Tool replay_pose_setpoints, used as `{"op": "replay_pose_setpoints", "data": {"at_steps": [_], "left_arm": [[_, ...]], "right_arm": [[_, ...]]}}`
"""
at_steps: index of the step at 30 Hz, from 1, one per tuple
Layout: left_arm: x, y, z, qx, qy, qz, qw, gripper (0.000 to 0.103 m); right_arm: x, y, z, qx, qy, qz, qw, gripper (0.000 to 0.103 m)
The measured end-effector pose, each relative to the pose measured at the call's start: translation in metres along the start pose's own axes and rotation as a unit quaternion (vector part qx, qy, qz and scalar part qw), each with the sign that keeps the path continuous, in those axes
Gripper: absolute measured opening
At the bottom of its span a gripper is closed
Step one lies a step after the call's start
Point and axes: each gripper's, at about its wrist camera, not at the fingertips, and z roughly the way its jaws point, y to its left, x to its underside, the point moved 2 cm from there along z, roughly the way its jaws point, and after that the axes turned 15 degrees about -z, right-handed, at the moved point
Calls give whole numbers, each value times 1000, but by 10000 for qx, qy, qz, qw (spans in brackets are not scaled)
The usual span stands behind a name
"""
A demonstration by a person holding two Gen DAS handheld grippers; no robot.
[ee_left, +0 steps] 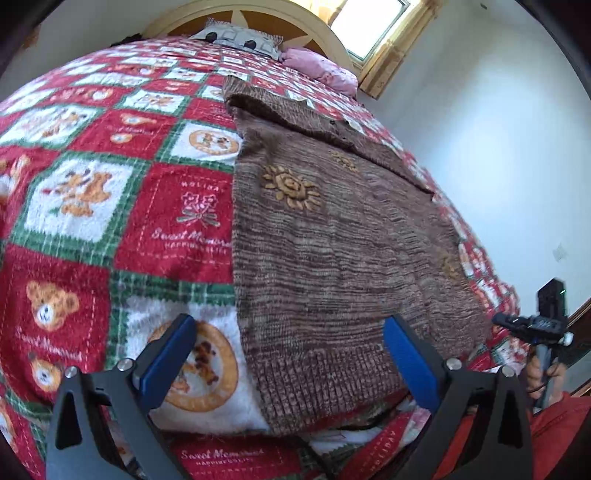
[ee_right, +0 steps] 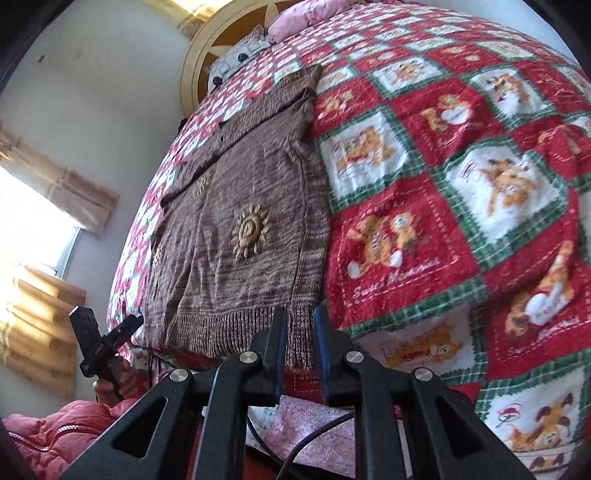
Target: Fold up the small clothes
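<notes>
Left wrist: left tool [ee_left: 288,354] spread wide, apparently above sweater [ee_left: 332,240] hem.

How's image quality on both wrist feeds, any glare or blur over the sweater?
Left wrist view: sweater evenly lit, slightly soft, window blown out. Right wrist view: strong window glare at left, sweater readable, blanket a bit blurred; fisheye bends both.

Brown knit sweater [ee_left: 332,236] with tan embroidered flowers lies flat, spread lengthwise, ribbed hem at the bed's near edge.
</notes>
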Motion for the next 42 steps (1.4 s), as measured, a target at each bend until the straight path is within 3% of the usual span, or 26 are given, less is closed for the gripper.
{"op": "replay_pose_setpoints", "data": {"at_steps": [2, 4, 6, 11, 13, 15, 17, 22, 25, 30, 32, 35, 38, 42], "left_arm": [[-1, 1, -1, 97, 57, -95, 9999, 103], [-1, 1, -1, 149, 123, -147, 9997, 103], [-1, 1, -2, 206, 124, -157, 9996, 103], [4, -4, 0, 175, 99, -7, 9998, 97], [6, -6, 1, 164, 104, 57, 9998, 90], [7, -7, 2, 158, 83, 77, 9998, 85], [8, -6, 2, 181, 90, 95, 9997, 83], [9, -7, 2, 241, 208, 65, 9995, 82], [9, -8, 2, 148, 209, 56, 9997, 68], [8, -1, 4, 58, 178, -138, 9997, 32], [7, 4, 4, -15, 143, -259, 9996, 22], [5, 9, 4, 122, 239, -429, 9987, 17], [7, 7, 3, 155, 300, -364, 9988, 10], [3, -5, -7, 220, 275, -168, 9992, 9]], "right_arm": [[1, 4, 7, 28, 126, -57, 9999, 20], [3, 11, 10, -35, 121, -151, 9998, 36], [1, 19, 11, -150, 92, -271, 9995, 58], [-1, 45, 23, 290, 66, -915, 9954, 60], [-1, 55, 27, 440, 87, -1200, 9918, 55], [-1, 58, 29, 442, 78, -1273, 9908, 37], [-2, 54, 32, 356, 107, -1175, 9924, 30], [-3, 43, 35, 82, 50, -743, 9972, 30], [-4, 40, 35, -22, 70, -590, 9982, 30], [-4, 33, 35, -184, 50, -341, 9992, 30], [-5, 33, 36, -230, 54, -319, 9992, 32], [-6, 34, 36, -268, 64, -387, 9989, 31], [-4, 29, 34, -44, 108, -399, 9991, 6], [-3, 29, 27, -233, 82, -404, 9989, 6]]}}
